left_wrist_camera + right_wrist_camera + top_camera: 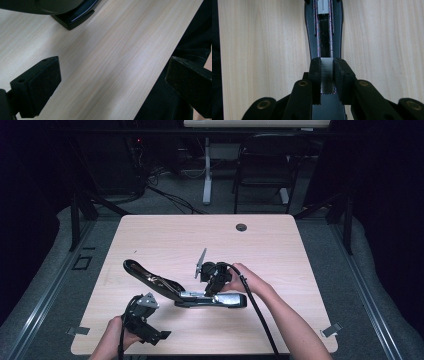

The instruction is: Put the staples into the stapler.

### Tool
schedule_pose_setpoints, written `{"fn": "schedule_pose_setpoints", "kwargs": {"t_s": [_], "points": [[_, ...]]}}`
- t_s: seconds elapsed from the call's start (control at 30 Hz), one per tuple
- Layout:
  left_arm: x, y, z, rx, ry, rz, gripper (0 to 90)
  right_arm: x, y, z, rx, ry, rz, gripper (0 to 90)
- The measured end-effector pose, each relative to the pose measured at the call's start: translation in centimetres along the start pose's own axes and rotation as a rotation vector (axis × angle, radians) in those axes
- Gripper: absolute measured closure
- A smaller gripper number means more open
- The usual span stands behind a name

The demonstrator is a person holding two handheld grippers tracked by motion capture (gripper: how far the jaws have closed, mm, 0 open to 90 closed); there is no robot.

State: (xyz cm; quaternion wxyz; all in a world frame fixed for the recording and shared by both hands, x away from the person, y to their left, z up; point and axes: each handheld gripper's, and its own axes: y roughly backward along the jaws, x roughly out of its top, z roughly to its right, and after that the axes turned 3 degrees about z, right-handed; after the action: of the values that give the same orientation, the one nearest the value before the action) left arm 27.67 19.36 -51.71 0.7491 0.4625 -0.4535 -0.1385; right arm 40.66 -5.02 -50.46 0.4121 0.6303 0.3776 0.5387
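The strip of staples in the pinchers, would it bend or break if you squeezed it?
The strip of staples looks like thin metal ribs stuck side by side, so it is probably stiff but could snap apart. It seems light. The right gripper pinches its flat sides, so it likely won't slip.

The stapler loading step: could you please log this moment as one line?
right tool shut on staple strip over open stapler channel | left tool open, idle near table front edge

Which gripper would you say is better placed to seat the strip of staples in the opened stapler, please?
Right. The right gripper is shut on the staple strip, directly over the stapler channel. The left gripper is open above bare table, near the front edge.
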Motion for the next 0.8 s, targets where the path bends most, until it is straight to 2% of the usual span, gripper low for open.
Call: {"fn": "schedule_pose_setpoints", "kwargs": {"t_s": [0.33,0.47,0.8], "points": [[0.0,-0.05,0.04,-0.003,0.006,0.005,0.2,-0.04,0.08,-0.03,-0.002,0.013,0.005,77.7],[0.01,-0.04,-0.02,-0.003,0.001,0.0,0.3,-0.04,0.03,-0.02,0.003,0.042,0.003,77.7],[0.0,-0.06,-0.05,-0.005,0.002,-0.002,0.2,0.07,0.0,0.09,0.009,0.04,-0.009,76.6]]}}
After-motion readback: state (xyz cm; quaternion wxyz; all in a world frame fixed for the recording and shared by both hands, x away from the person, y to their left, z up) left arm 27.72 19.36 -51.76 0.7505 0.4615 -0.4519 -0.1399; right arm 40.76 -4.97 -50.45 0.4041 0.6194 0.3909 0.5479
